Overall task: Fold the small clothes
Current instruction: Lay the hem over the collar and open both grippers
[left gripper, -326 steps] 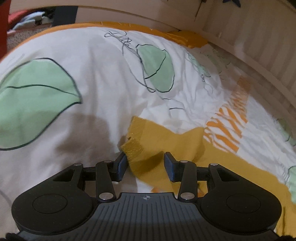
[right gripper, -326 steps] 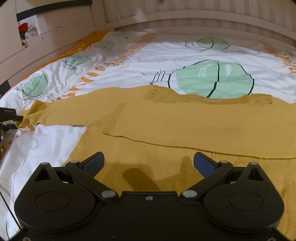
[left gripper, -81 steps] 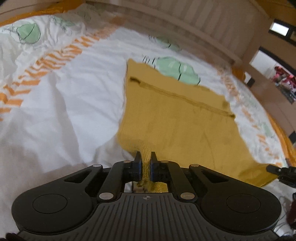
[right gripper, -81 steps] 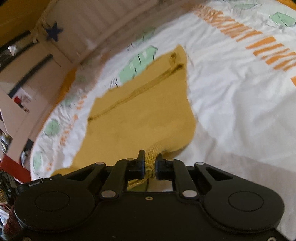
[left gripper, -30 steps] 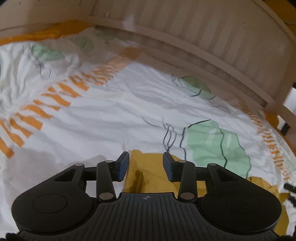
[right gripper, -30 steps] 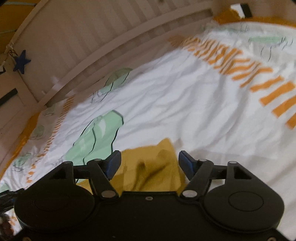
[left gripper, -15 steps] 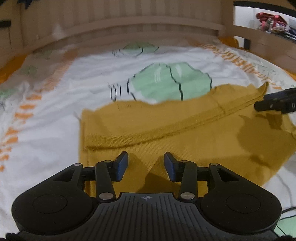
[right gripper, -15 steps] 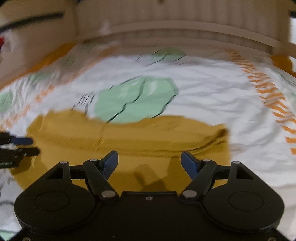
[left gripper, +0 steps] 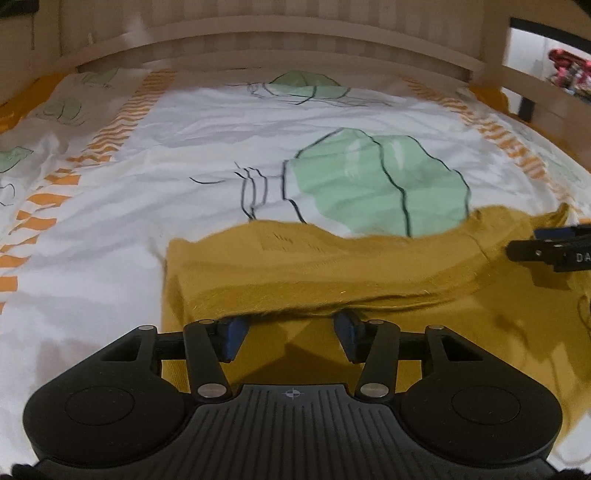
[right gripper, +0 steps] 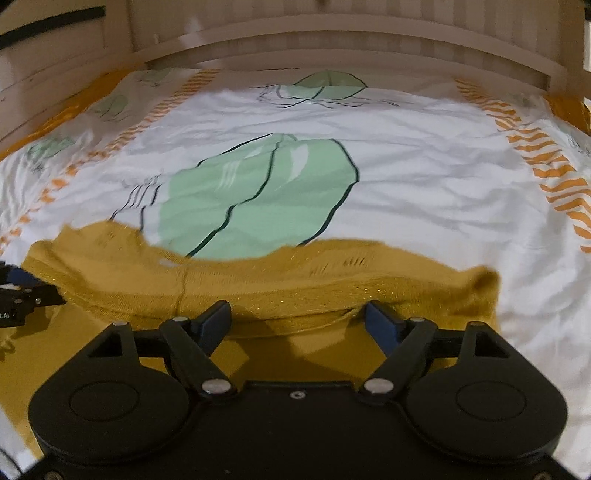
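A mustard-yellow knit garment [left gripper: 332, 269] lies folded over on the bed, its doubled edge running across in front of both grippers; it also shows in the right wrist view [right gripper: 280, 288]. My left gripper [left gripper: 290, 334] is open and empty, its tips just under the folded edge near the garment's left end. My right gripper [right gripper: 298, 319] is open and empty, low over the garment near its right end. Each gripper shows at the edge of the other's view: the right one [left gripper: 546, 249] and the left one [right gripper: 22, 291].
The white bedsheet [left gripper: 184, 147] has green leaf prints [right gripper: 258, 192] and orange stripes [right gripper: 554, 173]. A pale wooden slatted headboard [left gripper: 295, 33] closes the far side, with rails at both sides. Bare sheet lies beyond the garment.
Both grippers held the garment's hem shut, carried it over toward the far edge, then opened and let go. In the last half second both moved lower and closer to the folded edge.
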### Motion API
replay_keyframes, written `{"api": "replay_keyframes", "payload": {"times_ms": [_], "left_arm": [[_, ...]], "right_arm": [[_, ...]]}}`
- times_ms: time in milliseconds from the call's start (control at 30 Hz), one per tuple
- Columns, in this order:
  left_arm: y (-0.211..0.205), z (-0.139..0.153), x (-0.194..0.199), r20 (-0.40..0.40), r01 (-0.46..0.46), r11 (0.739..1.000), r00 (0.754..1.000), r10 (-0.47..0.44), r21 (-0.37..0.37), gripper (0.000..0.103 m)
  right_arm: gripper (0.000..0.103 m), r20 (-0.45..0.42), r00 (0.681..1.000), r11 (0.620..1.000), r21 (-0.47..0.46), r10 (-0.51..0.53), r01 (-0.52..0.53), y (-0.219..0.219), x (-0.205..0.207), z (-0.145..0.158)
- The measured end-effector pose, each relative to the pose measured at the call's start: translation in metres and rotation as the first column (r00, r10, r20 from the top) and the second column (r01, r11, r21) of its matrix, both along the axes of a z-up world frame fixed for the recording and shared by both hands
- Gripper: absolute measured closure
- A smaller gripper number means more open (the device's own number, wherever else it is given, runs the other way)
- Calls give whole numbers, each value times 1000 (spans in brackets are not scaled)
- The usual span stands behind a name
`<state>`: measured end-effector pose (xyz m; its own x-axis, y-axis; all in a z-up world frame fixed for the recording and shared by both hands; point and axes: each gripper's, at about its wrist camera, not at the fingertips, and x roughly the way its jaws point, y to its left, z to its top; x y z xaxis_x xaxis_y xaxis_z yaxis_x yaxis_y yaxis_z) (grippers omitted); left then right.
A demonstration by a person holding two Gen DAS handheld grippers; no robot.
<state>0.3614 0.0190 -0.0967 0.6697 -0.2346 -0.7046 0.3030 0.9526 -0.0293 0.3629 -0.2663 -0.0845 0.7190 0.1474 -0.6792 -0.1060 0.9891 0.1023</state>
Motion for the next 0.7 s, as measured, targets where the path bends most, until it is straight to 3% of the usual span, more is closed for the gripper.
{"api": "replay_keyframes", "payload": {"times_ms": [267,467,700], "left_arm": [[12,6,37,-36,-92,996,995,92,14,54],[23,2,52,-93,-136,991,987,135,-11,54],[27,7,33,-112,-144,989,984,141,-19,54]], "right_arm": [[20,-35,994,990,88,-108,111,-24,11,6],[17,-65,992,984,140,-106,114,-34,-3,10],[15,-47,997,994,78,-68,72,-31,-32,5]]}}
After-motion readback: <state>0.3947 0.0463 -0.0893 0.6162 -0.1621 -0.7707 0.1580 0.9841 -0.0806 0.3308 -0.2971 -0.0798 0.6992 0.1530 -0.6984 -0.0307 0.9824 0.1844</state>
